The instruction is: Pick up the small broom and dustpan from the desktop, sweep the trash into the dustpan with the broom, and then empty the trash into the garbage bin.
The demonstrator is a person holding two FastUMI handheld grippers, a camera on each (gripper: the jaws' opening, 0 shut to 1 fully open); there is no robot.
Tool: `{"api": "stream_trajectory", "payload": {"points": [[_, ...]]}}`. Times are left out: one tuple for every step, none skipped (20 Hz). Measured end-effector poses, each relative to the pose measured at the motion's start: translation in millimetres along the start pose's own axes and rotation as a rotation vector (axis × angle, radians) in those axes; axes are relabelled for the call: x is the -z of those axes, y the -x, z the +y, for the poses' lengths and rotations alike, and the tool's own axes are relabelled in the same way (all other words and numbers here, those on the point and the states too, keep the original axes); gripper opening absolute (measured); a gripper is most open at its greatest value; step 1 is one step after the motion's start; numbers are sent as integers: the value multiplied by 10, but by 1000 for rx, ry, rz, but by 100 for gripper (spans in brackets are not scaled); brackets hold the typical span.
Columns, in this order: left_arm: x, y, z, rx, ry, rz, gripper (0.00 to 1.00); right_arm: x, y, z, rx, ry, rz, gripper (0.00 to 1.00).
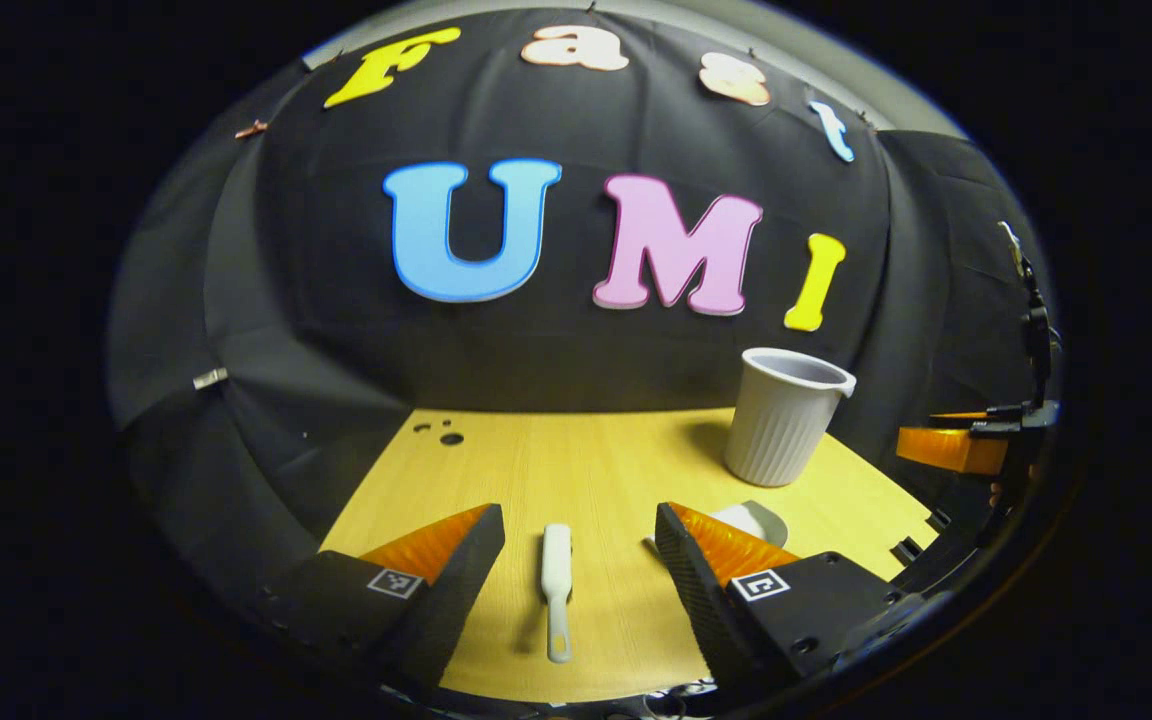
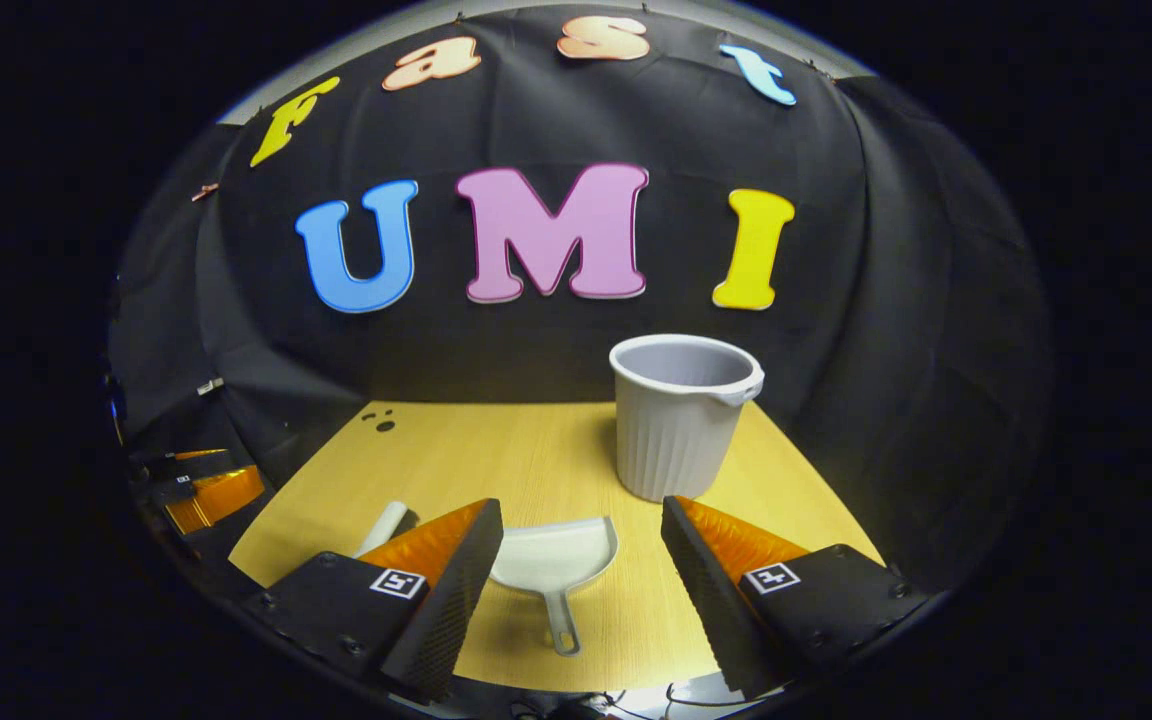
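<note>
The broom (image 1: 557, 590) lies flat on the wooden desktop (image 1: 596, 470), directly ahead of the left gripper (image 1: 579, 545) and centred in the gap between its two fingers, handle end nearest the camera. The left gripper's jaws stand wide apart and grip nothing; neither finger touches the broom. Beyond its right finger a part of the dustpan (image 1: 761, 520) shows, and farther off on that side stands the garbage bin (image 1: 786, 425), upright.

In the right gripper view, the dustpan (image 2: 553, 560) rests flat on the desktop (image 2: 496, 450) between the fingers of the right gripper (image 2: 581, 535), handle pointing back toward the camera. These jaws are also spread wide and hold nothing. The garbage bin (image 2: 681, 420) stands just beyond the right finger. The broom (image 2: 383, 527) shows partly behind the left finger.
</note>
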State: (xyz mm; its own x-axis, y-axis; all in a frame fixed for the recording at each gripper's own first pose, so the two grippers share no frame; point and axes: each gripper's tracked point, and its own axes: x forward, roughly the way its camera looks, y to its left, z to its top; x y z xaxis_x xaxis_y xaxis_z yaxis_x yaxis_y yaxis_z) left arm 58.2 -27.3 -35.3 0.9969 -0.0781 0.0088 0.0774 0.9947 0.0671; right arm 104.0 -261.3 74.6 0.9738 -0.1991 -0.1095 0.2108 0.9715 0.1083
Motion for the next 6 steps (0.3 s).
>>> {"api": "stream_trajectory", "payload": {"points": [[-62, 50, -45, 5, 1, -25, 96, -67, 77, -10, 1, 0, -26, 99], [-113, 98, -134, 19, 2, -52, 96, -107, 159, -26, 6, 5, -48, 99], [-181, 143, -209, 31, 1, -78, 96, -125, 203, -37, 10, 14, -66, 99], [-224, 176, -263, 40, -3, -100, 96, -140, 240, -35, 14, 26, -83, 99], [-257, 216, -308, 41, -11, -120, 96, -163, 268, -63, 13, 39, -98, 99], [-279, 236, -330, 34, -21, -137, 96, -196, 299, -97, 10, 46, -116, 99]]}}
